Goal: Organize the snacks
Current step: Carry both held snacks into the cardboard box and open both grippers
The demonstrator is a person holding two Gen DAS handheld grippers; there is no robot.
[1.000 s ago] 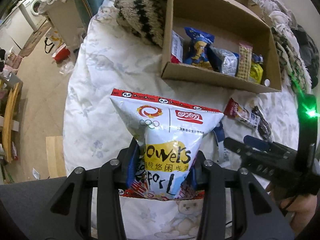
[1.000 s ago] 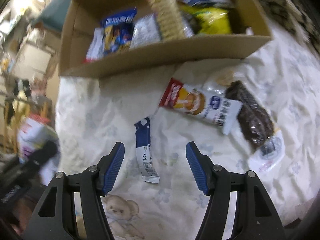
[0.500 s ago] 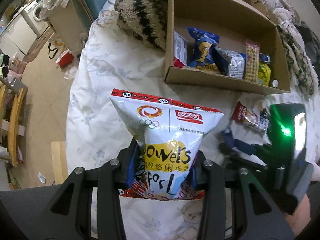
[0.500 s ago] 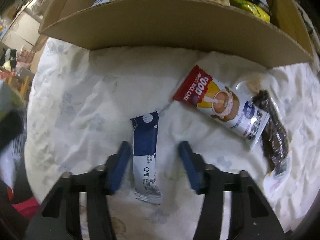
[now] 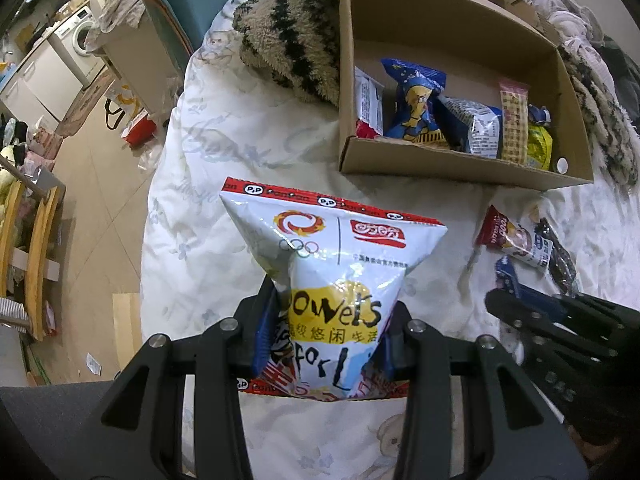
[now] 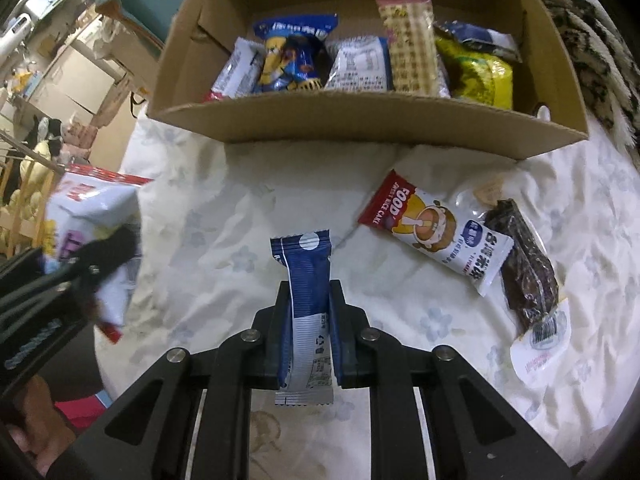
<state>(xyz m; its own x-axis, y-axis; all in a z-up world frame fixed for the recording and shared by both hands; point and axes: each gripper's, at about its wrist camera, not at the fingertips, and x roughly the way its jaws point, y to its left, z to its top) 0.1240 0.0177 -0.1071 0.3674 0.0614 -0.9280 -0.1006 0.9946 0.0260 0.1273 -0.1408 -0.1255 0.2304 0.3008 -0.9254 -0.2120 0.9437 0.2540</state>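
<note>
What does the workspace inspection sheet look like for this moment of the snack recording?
Surface: bed quilt, white with a faint flower print, creased.
Job's things: cardboard box holding several packets along its near wall; rice cake packet and dark bar lying on the quilt beside each other; big white snack bag and blue stick packet both gripped.
Clutter: shaggy striped blanket against the box.
Grippers: left gripper shut on the snack bag; right gripper has just been closing, pads pressing the stick packet.
Cables: nothing seen.
Surroundings: washing machine and wooden rack across the floor.
</note>
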